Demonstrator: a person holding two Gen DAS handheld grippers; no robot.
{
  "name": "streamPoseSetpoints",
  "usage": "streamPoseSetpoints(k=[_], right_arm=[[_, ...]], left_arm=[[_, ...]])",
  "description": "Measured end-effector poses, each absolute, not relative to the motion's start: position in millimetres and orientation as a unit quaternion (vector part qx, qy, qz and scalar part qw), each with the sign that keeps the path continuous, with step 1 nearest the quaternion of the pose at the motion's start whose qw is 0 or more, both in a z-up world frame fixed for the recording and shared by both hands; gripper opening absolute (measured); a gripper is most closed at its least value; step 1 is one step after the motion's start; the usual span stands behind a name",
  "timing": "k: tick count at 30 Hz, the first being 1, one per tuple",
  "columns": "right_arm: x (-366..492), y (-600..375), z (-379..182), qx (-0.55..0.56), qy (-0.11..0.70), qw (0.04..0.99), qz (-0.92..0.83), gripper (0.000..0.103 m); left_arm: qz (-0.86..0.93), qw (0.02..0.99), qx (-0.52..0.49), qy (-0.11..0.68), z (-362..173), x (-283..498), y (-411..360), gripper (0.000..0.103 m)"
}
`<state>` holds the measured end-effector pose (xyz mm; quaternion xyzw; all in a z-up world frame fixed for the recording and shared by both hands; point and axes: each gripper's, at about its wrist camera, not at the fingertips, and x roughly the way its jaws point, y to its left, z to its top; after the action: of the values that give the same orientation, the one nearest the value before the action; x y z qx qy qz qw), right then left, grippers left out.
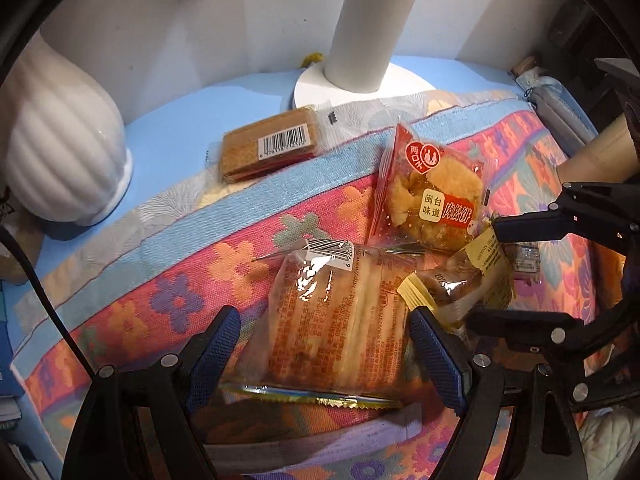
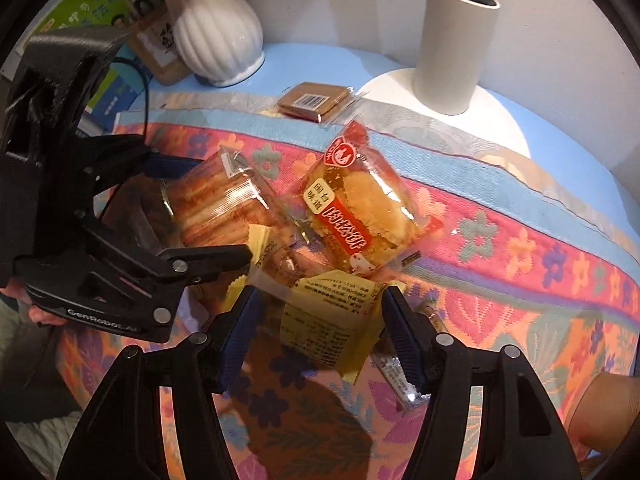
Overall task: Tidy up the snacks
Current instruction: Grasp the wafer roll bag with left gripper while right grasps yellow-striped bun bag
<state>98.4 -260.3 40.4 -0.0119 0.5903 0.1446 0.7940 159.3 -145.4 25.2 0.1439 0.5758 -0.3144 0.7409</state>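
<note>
Down over a flowered cloth (image 1: 168,280) that is covering the table, both grippers are pointing steeply at a small pile of wrapped snacks. The left gripper (image 1: 324,344) is standing wide, its blue pads (image 1: 212,344) on either side of a clear pack of layered biscuits (image 1: 340,320); whether the pads are pressing on the wrapper cannot be told. The right gripper (image 2: 316,332) is standing about half open around a yellow-wrapped snack (image 2: 328,320), with no firm contact showing. Just beyond these two packs a red-wrapped pastry (image 1: 432,196) is lying on the cloth, its lower edge overlapping them. Farther back, at the cloth's far edge, a flat brown wafer pack (image 1: 272,148) with a barcode label is lying partly on the blue table (image 1: 168,120). A white ribbed vase (image 1: 60,140) is standing at the far left, and a white lamp (image 1: 368,32) on a round base is standing behind the wafer pack, against the wall.
</note>
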Motion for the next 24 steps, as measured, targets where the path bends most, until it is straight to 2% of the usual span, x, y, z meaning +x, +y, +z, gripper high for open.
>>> streamPoseSetpoints(k=[12, 19, 22, 24], right_arm=[[64.0, -261.8, 31.4, 0.063, 0.64, 0.741, 0.192, 0.064], [68.0, -254.1, 47.4, 0.04, 0.616, 0.767, 0.172, 0.065], [78.9, -238.0, 36.6, -0.009, 0.612, 0.773, 0.167, 0.067], [78.6, -229.1, 29.0, -0.042, 0.603, 0.78, 0.165, 0.064]], left_arm=[[-0.291, 0.752, 0.166, 0.568, 25.1, 157.3, -124.6, 0.086], [-0.258, 0.758, 0.133, 0.584, 24.7, 165.7, -95.1, 0.086], [-0.258, 0.76, 0.133, 0.582, 22.1, 165.1, -98.5, 0.086], [-0.259, 0.764, 0.135, 0.575, 21.2, 163.9, -101.5, 0.087]])
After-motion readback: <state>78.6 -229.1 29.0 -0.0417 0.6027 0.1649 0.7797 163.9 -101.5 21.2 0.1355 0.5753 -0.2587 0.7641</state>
